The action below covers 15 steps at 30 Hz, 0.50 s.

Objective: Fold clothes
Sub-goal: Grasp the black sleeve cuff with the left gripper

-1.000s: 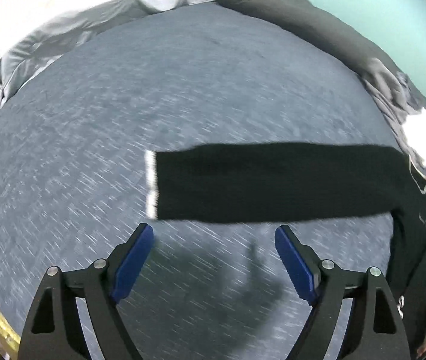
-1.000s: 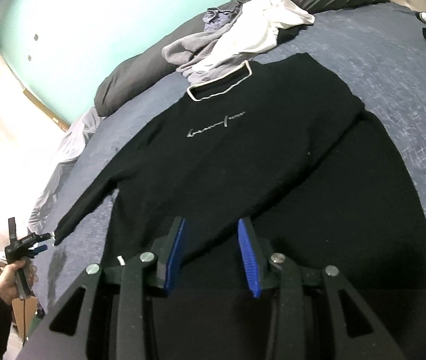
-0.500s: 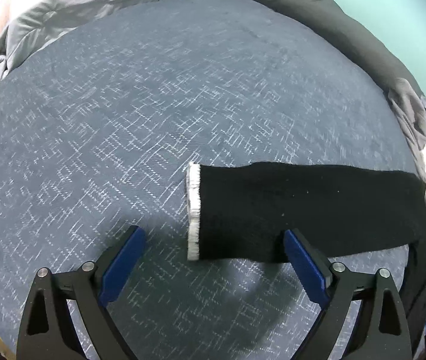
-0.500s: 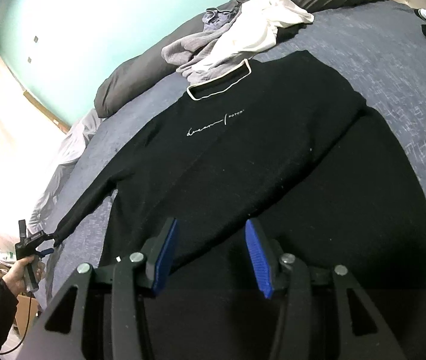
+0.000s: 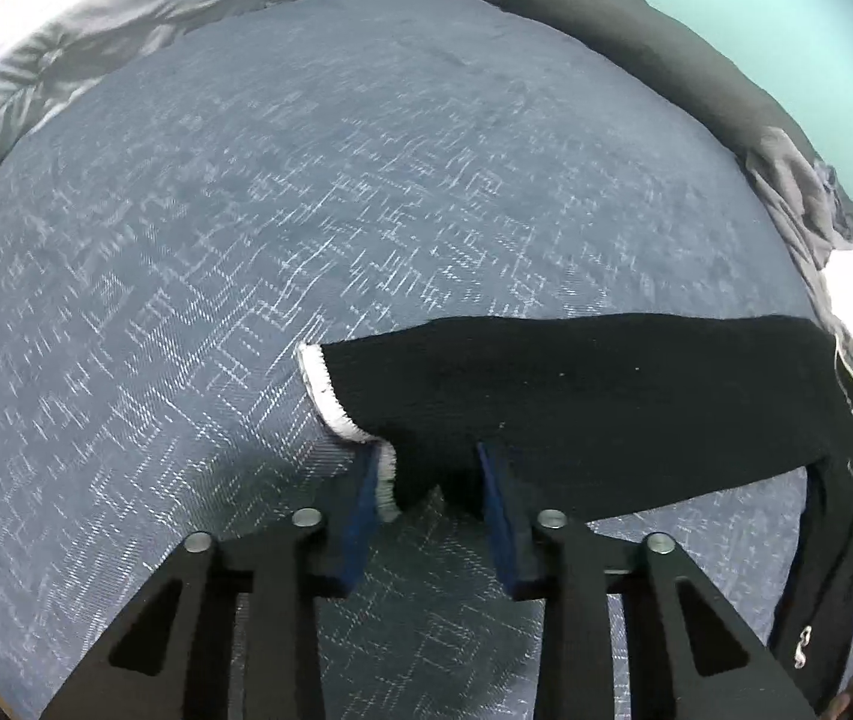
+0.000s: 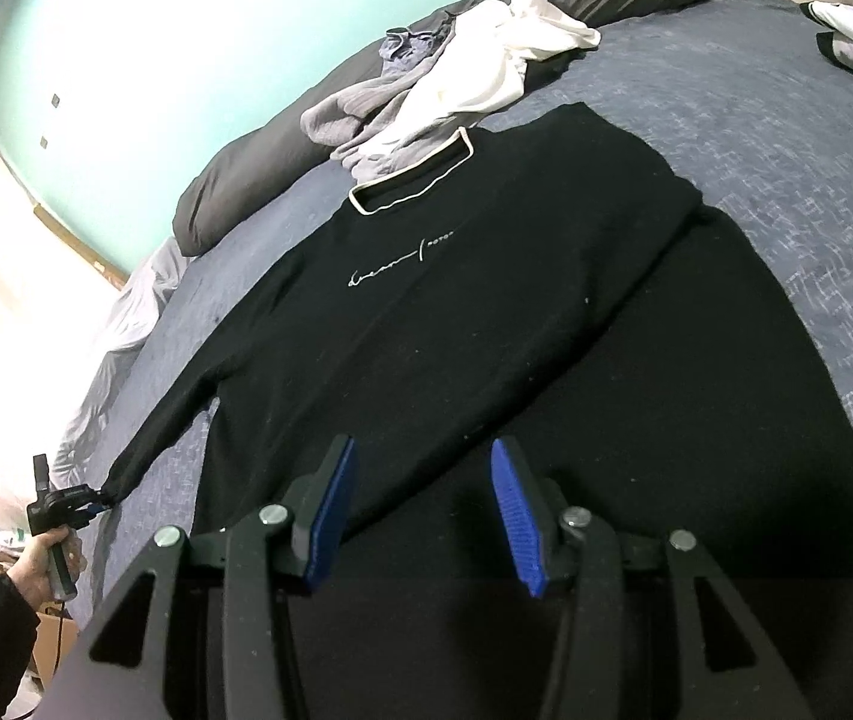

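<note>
A black sweater (image 6: 486,324) with a white-trimmed collar and white chest script lies flat on a blue-grey bedspread (image 6: 786,138). Its left sleeve (image 5: 576,396) stretches across the left wrist view and ends in a white cuff (image 5: 330,396). My left gripper (image 5: 426,480) is shut on the cuff end of the sleeve, the fabric bunched between the blue pads. It also shows small in the right wrist view (image 6: 90,501), held by a hand. My right gripper (image 6: 423,516) is open and empty, just above the sweater's lower body.
A pile of grey and white clothes (image 6: 444,78) lies beyond the collar. Dark grey pillows (image 5: 636,42) line the head of the bed by the green wall. A light grey duvet (image 5: 126,18) is bunched at the bed's far left. Another garment (image 6: 852,42) lies at the right.
My left gripper has moved forward onto the cuff and closed from wide open to gripping it. My right gripper has opened a little wider and stayed over the hem.
</note>
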### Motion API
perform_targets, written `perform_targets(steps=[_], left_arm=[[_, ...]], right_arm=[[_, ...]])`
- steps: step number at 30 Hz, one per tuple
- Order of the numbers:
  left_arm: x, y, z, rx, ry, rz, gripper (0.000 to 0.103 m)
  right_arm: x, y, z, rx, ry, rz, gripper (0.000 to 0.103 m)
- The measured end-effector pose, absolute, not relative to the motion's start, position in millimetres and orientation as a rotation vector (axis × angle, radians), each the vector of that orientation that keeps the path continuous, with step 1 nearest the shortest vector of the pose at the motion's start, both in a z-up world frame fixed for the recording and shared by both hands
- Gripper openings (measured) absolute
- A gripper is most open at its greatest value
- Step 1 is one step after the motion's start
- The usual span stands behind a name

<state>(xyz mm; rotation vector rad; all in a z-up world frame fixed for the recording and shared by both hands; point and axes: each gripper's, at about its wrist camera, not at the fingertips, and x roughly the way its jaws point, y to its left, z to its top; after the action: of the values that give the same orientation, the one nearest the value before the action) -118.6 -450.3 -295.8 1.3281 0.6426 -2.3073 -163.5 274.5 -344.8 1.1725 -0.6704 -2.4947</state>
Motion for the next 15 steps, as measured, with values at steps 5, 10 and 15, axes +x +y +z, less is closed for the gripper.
perform_targets(steps=[5, 10, 15], left_arm=[[-122, -440, -273, 1.297, 0.612, -2.364, 0.019], [-135, -421, -237, 1.269, 0.580, -2.450, 0.015], [-149, -384, -184, 1.218, 0.519, -2.571, 0.014]], right_arm=[[-164, 275, -347, 1.172, -0.684, -2.489, 0.047], [-163, 280, -345, 1.161, -0.713, -2.489, 0.047], [-162, 287, -342, 1.140, -0.740, -2.492, 0.047]])
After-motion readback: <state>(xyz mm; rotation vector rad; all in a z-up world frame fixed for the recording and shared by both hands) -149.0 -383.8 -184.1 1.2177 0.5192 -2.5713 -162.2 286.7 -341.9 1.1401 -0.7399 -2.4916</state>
